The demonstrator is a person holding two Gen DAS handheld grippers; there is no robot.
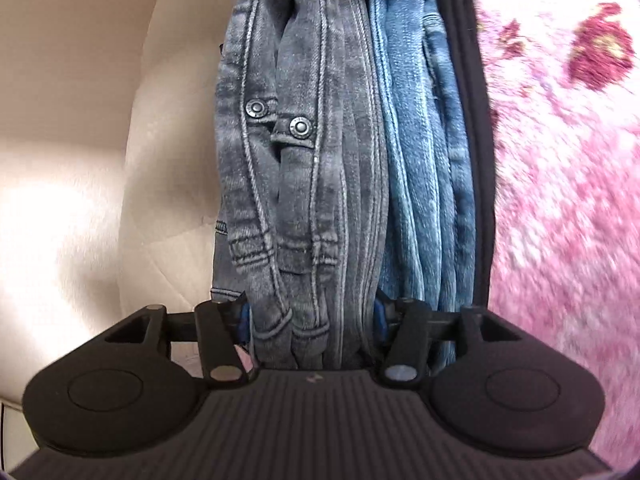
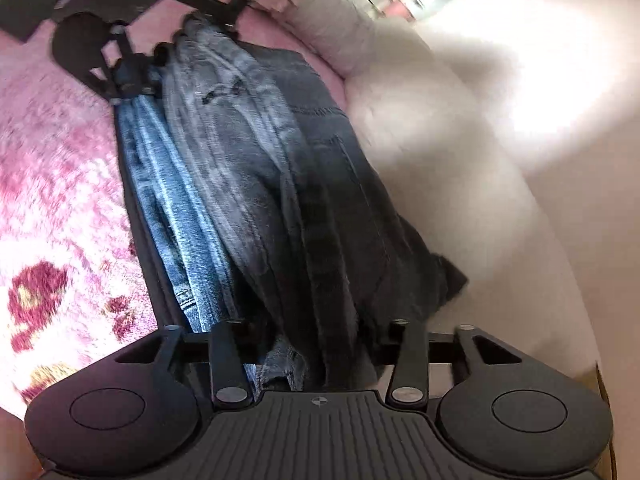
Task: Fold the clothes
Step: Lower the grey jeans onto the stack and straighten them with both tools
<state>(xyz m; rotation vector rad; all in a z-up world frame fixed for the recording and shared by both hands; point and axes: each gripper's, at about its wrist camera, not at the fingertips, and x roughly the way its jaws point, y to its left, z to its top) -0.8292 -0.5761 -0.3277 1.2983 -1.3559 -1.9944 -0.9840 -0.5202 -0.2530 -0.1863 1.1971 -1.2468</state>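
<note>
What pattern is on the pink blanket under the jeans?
The blanket is fuzzy pink with dark red flower-like blotches, clearest in the left wrist view.

Pink floral blanket [image 1: 560,140] with dark red blooms, cream quilted surface [image 1: 80,120] beside it

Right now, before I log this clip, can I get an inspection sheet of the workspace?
Surface: pink floral blanket.
Job's things: stack of folded jeans, grey jeans against blue jeans, a black garment on the blanket side.
Clutter: nothing seen.
Grippers: left gripper has its jaws clamped on the grey jeans; right gripper straddles the stack's other end, grip unclear.
Cables: nothing seen.
Surroundings: cream cushion beside the stack.
</note>
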